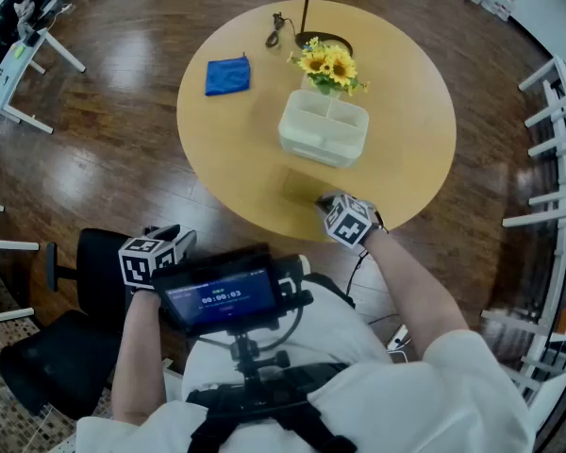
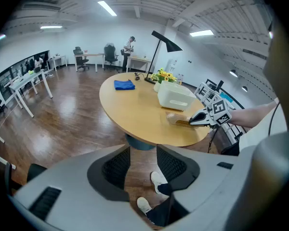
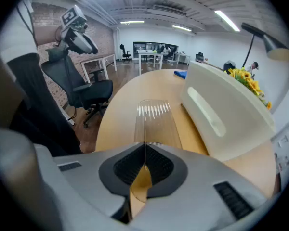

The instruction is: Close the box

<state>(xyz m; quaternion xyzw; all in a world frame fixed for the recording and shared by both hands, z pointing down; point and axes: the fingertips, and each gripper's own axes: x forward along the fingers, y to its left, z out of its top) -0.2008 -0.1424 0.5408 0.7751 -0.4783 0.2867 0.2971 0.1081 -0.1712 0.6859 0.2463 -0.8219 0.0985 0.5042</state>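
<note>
A white compartment box (image 1: 324,127) stands open-topped on the round wooden table (image 1: 236,149); the right gripper view has it at the right (image 3: 226,114). Its clear lid (image 3: 154,121) lies flat on the table in front of the box, faint in the head view (image 1: 302,189). My right gripper (image 1: 324,202) is at the table's near edge, shut on the lid's near rim (image 3: 144,150). My left gripper (image 1: 182,238) hangs off the table to the left over the floor, jaws apart with nothing between them (image 2: 142,165). The left gripper view also catches the box (image 2: 174,95) and the right gripper (image 2: 202,119).
A blue cloth (image 1: 227,75) lies at the table's far left. Yellow flowers (image 1: 328,66) and a lamp base (image 1: 323,41) stand just behind the box. A black chair (image 1: 47,366) is at my left, white frames (image 1: 557,168) at the right.
</note>
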